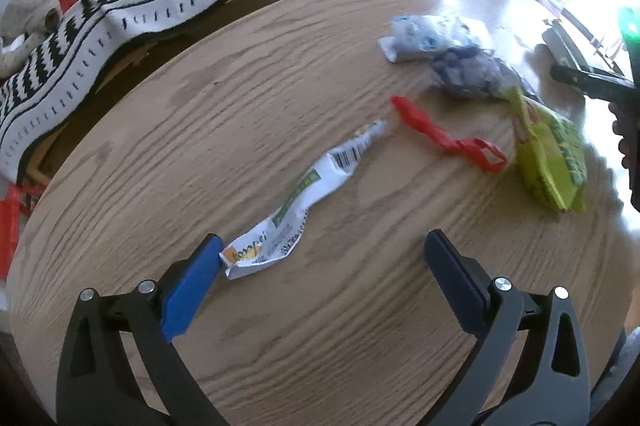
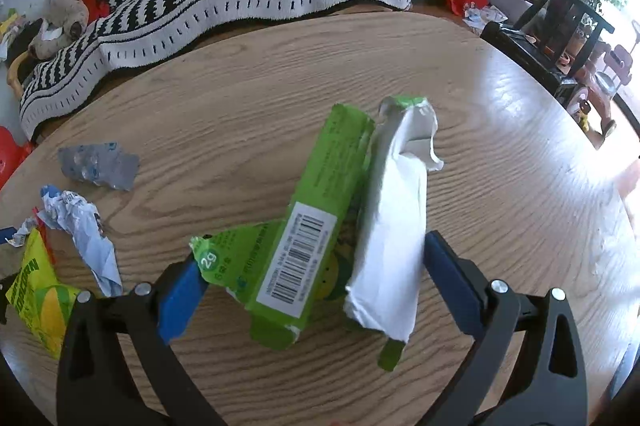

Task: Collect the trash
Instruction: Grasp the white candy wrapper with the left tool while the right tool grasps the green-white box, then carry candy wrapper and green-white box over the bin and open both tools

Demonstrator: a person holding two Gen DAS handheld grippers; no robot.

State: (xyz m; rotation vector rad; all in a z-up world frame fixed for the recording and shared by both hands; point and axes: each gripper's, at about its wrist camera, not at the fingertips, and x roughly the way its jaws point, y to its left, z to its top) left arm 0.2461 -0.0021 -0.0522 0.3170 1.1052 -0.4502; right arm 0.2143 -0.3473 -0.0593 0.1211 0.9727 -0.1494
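Left hand-held gripper point(image 1: 322, 246): jaws spread wide and holding nothing, low over the bench point(image 1: 240, 85).
White wrapper point(image 1: 298, 203): lies twisted flat on the bench; its near end touches the tip of the left blue finger point(image 1: 192, 286), and its long axis runs up and to the right, away from that finger, so most of it sits left of the gap's middle.
Red plastic strip point(image 1: 444, 139): beyond the wrapper, apart from it.
Crumpled paper point(image 1: 460, 65): farther back, beside a yellow-green packet point(image 1: 548, 161).
Right hand-held gripper point(image 2: 316, 254): jaws wide; the torn green carton point(image 2: 316, 226) lies between the fingers, long axis pointing away, its flap against the left finger. I cannot tell if it is lifted.
In the way: nothing between either gripper and its piece.
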